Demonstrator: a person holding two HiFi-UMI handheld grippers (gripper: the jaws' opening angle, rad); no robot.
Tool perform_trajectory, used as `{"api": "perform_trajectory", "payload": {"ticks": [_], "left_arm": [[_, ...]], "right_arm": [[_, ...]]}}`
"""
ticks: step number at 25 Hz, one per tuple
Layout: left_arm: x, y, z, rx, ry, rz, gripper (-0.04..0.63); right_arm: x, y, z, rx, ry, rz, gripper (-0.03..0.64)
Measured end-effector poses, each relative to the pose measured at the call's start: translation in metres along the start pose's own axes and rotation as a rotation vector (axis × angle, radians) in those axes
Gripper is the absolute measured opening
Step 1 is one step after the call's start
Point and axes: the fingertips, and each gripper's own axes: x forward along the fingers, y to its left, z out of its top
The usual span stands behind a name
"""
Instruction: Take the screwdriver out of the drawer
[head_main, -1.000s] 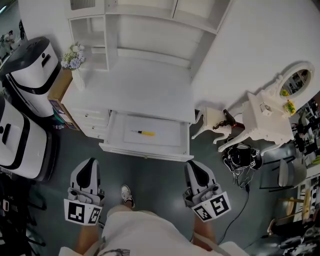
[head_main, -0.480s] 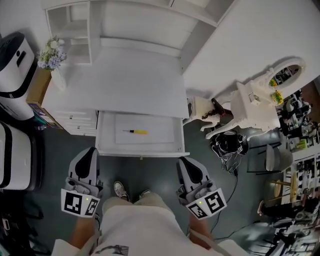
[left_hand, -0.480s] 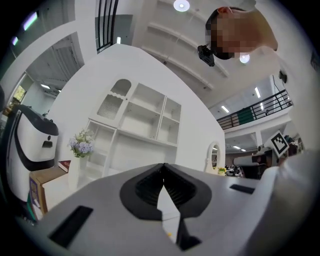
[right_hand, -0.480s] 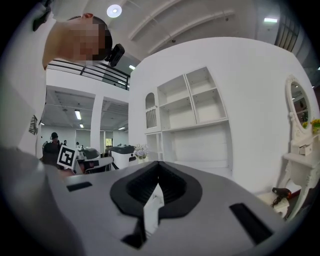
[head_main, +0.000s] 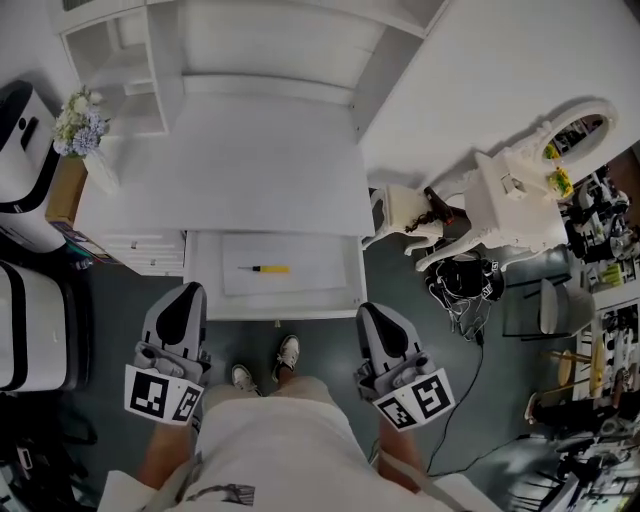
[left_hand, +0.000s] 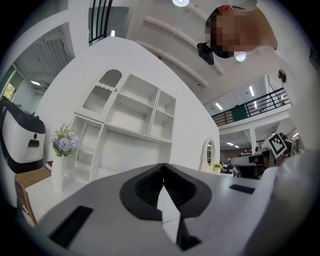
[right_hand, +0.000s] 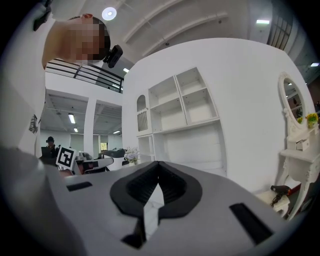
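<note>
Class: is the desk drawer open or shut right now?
Open. The drawer juts out below the desktop, its inside exposed, the screwdriver lying in it.

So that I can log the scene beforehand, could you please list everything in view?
desk: one, white, centre, shelves behind
drawer: one, white, open at desk front
screwdriver: one, yellow and black, lying in drawer
flowers: one bunch, pale, desk's left end
dressing table: one, white, oval mirror, right
machines: two, white and black, left edge
shoes: two, white, floor below drawer
left gripper: one, grey, shut, empty
right gripper: one, grey, shut, empty
</note>
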Motion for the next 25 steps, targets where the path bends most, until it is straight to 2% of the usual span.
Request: {"api": "perform_trajectory", "payload": {"ticks": [2, 5, 7, 11, 18, 20, 23, 25], "left_arm": [[0.013, -0.009, 0.003, -0.001, 0.012, -0.037, 0.015], [0.039, -0.018, -0.006, 0.038, 0.072, -0.095, 0.017], [0.057, -0.014, -0.016, 0.058, 0.092, -0.081, 0.017], [0.083, -0.01, -0.051, 0.051, 0.158, -0.06, 0.018], [0.095, -0.01, -0.121, 0.044, 0.294, -0.057, 0.042], [0.101, -0.009, -0.151, 0.063, 0.364, -0.072, 0.066], [0.113, -0.006, -0.196, 0.095, 0.479, -0.105, 0.168], [0.121, -0.005, -0.224, 0.137, 0.546, -0.139, 0.197]], "right_arm": [[0.006, -0.015, 0.004, 0.009, -0.018, 0.002, 0.011], [0.017, -0.037, 0.013, 0.013, -0.055, 0.006, 0.011], [0.022, -0.048, 0.016, 0.025, -0.068, 0.011, 0.011], [0.024, -0.072, 0.011, 0.045, -0.048, 0.009, 0.011], [0.025, -0.098, -0.01, 0.079, 0.004, 0.004, 0.011], [0.027, -0.101, -0.014, 0.081, 0.013, 0.009, 0.011], [0.03, -0.109, -0.018, 0.084, 0.024, 0.017, 0.011], [0.032, -0.113, -0.022, 0.084, 0.034, 0.021, 0.011]]}}
